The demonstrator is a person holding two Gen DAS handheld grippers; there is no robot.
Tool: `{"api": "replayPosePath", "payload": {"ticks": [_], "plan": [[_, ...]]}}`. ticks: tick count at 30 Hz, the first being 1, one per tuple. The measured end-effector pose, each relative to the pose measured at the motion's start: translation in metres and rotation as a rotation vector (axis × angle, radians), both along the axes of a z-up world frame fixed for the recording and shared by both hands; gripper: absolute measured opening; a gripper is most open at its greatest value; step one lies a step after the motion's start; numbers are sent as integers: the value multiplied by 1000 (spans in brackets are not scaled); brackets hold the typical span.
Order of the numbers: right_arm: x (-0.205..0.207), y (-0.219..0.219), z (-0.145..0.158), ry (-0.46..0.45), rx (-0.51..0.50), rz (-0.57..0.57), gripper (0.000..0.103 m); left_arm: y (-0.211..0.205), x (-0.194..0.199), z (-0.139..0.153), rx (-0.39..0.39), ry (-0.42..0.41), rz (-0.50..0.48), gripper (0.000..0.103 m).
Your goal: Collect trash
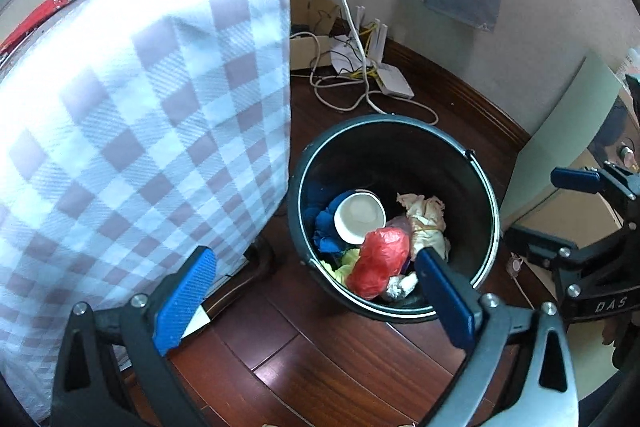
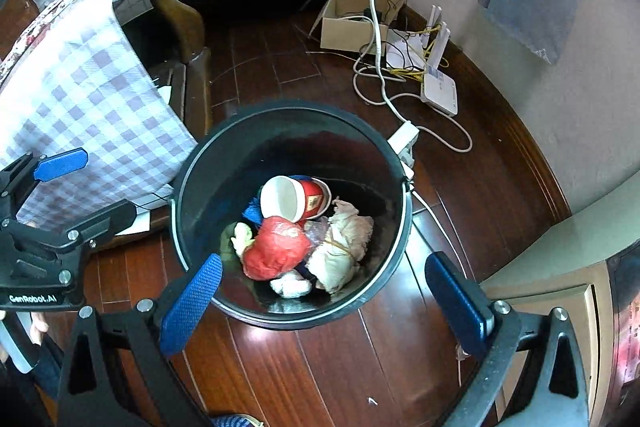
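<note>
Checked cloth [image 1: 140,115] hangs over the furniture edge. Router [image 2: 440,91] and cables [image 2: 384,75] lie on the wood floor [image 2: 304,367] beside a cardboard box [image 2: 348,23].

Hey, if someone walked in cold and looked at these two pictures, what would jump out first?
The black bucket on the dark wooden floor, holding a red plastic bag, a red-and-white paper cup and a tied pale bundle. Both the left gripper and right gripper hang open and empty above it. A purple checked cloth drapes to its left.
</note>
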State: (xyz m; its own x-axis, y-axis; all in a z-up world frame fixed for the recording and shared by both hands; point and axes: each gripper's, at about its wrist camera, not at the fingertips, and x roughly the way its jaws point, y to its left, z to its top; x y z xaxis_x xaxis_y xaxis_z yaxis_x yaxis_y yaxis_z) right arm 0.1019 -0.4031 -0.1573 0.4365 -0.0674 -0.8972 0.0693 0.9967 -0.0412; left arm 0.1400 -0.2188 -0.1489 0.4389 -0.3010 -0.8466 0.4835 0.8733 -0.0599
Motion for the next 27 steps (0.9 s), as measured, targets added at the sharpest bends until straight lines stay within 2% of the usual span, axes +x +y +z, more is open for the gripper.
{"api": "replayPosePath", "payload": {"ticks": [7,16,20,27], "plan": [[-4,22,27,-57,-1,8,102,21,1,29,-31,-26,37,100],[-7,52,61,-108,10,17,102,47,-11,64,-8,-97,64,100],[-18,68,90,-143,-4,10,102,63,-24,89,10,-150,78,100],[-53,104,151,-238,-15,-34,102,105,-51,128,-2,-178,160,100]]}}
